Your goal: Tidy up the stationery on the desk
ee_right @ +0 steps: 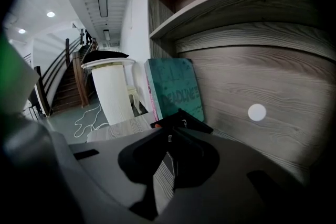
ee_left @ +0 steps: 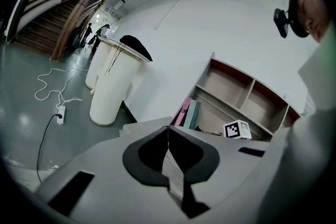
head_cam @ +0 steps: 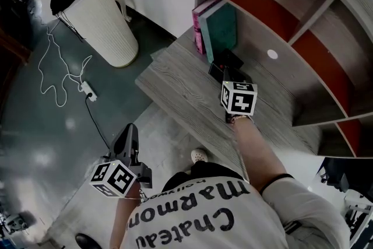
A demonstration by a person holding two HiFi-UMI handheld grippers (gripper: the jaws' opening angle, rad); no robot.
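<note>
hiding behind the right gripper (ee_right: 169,138): the near end of the black item (ee_right: 184,119); its kind is hard to make out, and the person's shirt cuts off the bottom of the head view.
left gripper (ee_left: 167,131): held low at the person's side, clear of the desk, jaws closed tip to tip with nothing between them.
right gripper: over the desk, jaws nearly together, a small bright bit at the black item's near edge caught between the tips.
black item: flat, dark and angular, lying on the desk (head_cam: 186,90) just in front of the books.
books: a pink book (head_cam: 201,20) and a teal book (head_cam: 221,32) stand upright side by side at the shelf unit's left end; the teal cover carries dark lettering.
bin (head_cam: 105,20): white, ribbed, tapered, with a black cloth draped on top.
cable (head_cam: 52,67): white, looped loosely over the glossy grey floor to a power strip (head_cam: 87,90).
desk: grey wood grain, matte.
shelf unit (head_cam: 326,32): the same grey grain, curved outer edge, red inner panels.
</note>
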